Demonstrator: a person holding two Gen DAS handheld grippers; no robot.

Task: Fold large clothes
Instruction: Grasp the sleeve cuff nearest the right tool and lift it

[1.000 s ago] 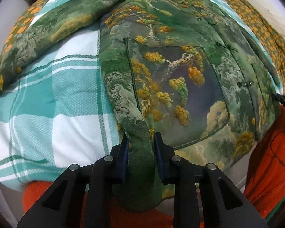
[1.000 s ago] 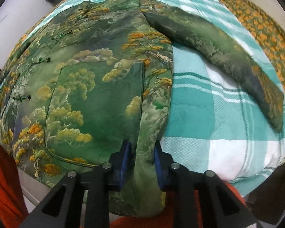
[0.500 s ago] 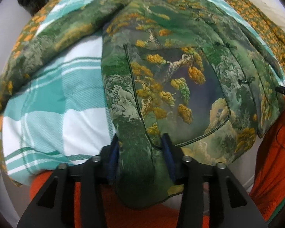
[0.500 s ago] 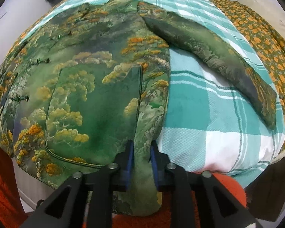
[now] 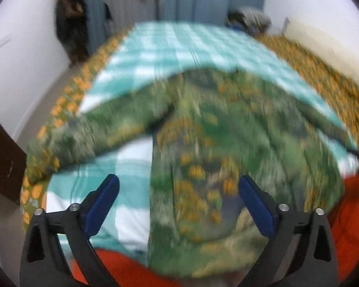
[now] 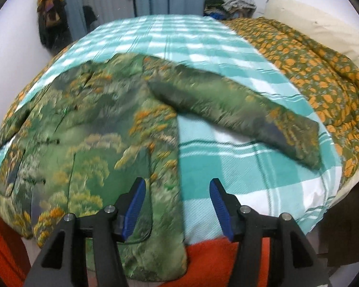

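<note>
A green jacket with an orange tree print (image 5: 215, 148) lies spread face up on the bed, sleeves out to both sides; it also shows in the right wrist view (image 6: 95, 143). Its right sleeve (image 6: 239, 110) lies across the checked sheet. My left gripper (image 5: 179, 198) is open wide and empty above the jacket's lower left hem. My right gripper (image 6: 177, 201) is open and empty above the jacket's lower right edge. The left wrist view is blurred by motion.
A teal and white checked sheet (image 6: 251, 167) covers the bed. An orange-flowered quilt (image 6: 311, 71) lies along the right side. An orange blanket (image 6: 215, 263) hangs at the near edge. Clothes (image 6: 229, 4) are piled at the far end, near curtains.
Both grippers have let go of the jacket's hem, opened wide and lifted back from the bed. The hem now lies flat at the near edge.
</note>
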